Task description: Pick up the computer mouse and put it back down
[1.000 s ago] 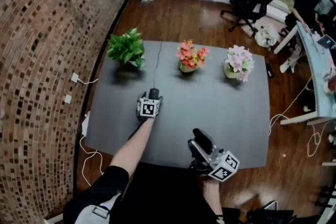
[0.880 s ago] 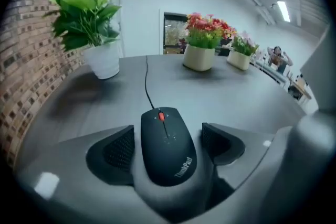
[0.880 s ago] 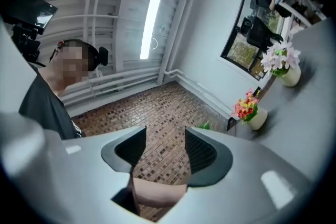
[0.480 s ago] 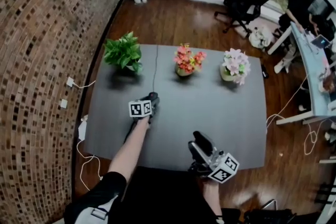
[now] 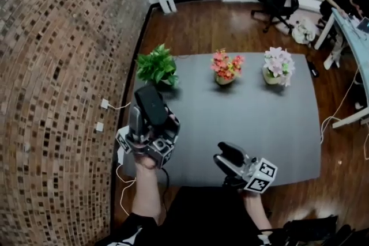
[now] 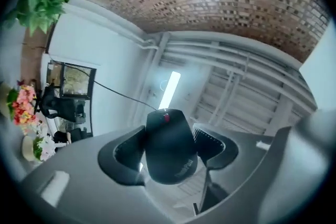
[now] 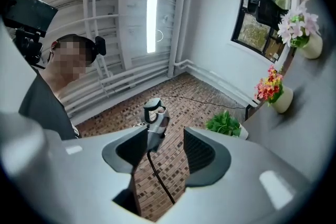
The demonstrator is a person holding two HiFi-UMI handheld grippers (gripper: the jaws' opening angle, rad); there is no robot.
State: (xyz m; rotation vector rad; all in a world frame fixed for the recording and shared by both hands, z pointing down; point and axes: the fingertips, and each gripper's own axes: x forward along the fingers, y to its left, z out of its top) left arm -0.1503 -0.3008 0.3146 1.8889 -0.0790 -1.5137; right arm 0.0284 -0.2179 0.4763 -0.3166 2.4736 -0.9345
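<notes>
Mouse: black, with red scroll wheel. Tabletop: plain grey. Wall: mottled brown brick pattern. Floor: dark brown wood. Leafy plant: green. Middle flowers: orange-pink. Far flowers: pale pink.

Mouse: black and wired, with a red scroll wheel. It is lifted clear of the table, over the table's left edge. The jaws of the left gripper have just been closing and now clamp its two sides. Its top shell faces that gripper's camera and its wheel end points away. The cable trails from the wheel end.
</notes>
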